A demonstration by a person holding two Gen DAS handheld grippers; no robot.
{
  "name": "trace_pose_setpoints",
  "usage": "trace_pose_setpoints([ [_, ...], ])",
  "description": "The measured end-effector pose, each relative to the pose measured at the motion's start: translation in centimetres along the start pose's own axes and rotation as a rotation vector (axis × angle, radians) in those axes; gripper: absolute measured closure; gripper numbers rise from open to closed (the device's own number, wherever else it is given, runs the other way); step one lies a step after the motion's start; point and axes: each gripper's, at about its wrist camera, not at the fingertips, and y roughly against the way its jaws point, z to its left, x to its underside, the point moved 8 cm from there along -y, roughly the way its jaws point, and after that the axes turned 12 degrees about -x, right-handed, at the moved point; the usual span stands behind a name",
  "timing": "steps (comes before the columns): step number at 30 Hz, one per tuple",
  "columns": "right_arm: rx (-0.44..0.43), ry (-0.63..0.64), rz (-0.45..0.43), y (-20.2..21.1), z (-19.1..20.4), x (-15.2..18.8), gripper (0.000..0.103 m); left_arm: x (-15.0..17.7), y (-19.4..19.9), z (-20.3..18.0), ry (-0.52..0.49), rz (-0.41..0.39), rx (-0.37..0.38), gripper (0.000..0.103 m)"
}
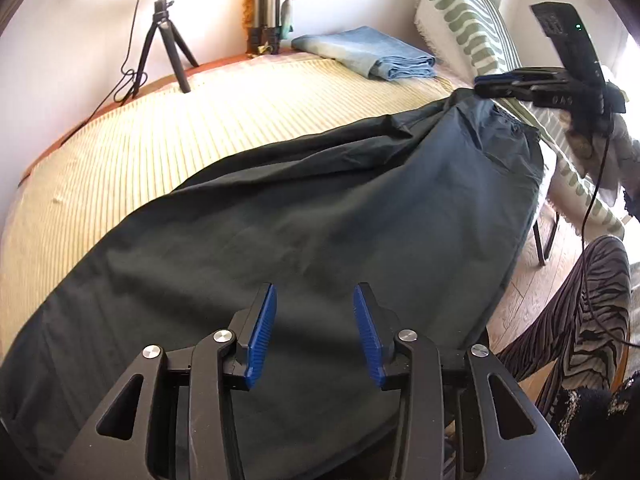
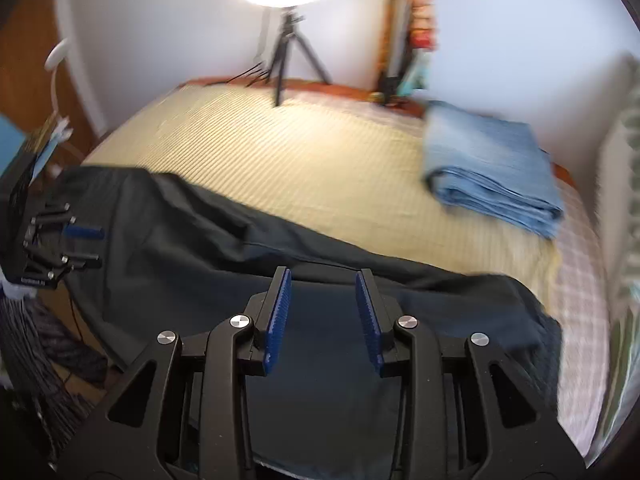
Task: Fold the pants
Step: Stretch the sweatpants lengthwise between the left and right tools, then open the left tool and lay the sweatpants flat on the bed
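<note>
A: On the near edge of the striped bed (image 1: 200,120), the dark pants (image 1: 320,220) lie lengthwise, apparently folded leg on leg.

B: Grips?

A: Left gripper (image 1: 315,336) and right gripper (image 2: 323,320) both released, holding nothing.

B: Next?

A: Likely regrasp one end and fold across.

One dark pants (image 1: 304,216), one folded jeans (image 1: 372,54)

Dark pants (image 2: 320,264), folded jeans (image 2: 492,172), striped bedspread (image 2: 280,152)

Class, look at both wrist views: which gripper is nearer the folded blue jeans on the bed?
Right. The right gripper hovers over the dark pants' end nearest the folded blue jeans; the left gripper is at the far end.
</note>
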Motion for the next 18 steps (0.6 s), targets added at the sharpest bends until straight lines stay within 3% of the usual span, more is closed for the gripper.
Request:
trace_pose_setpoints([
  [3,-0.052,0.087,0.08,-3.6,2.3,-0.1,0.069,0.3,-0.6,0.8,0.021,0.009,0.002,0.063],
  [8,-0.052,0.234,0.201,-7.5,3.9,0.6,0.069,1.2,-1.6,1.2,0.03,0.048,0.0,0.063],
  [10,-0.022,0.288,0.235,-8.6,4.2,0.7,0.063,1.5,-1.9,1.3,0.019,0.066,-0.005,0.063],
  [12,0.006,0.344,0.247,-9.7,4.5,0.4,0.057,1.8,-2.0,1.3,0.003,0.078,-0.006,0.063],
  [17,0.005,0.394,0.247,-11.1,4.8,-0.8,0.057,2.2,-2.0,1.4,-0.022,0.085,-0.004,0.063],
  [18,-0.016,0.398,0.257,-11.4,4.9,-1.0,0.061,2.2,-2.0,1.4,-0.023,0.085,-0.001,0.063],
])
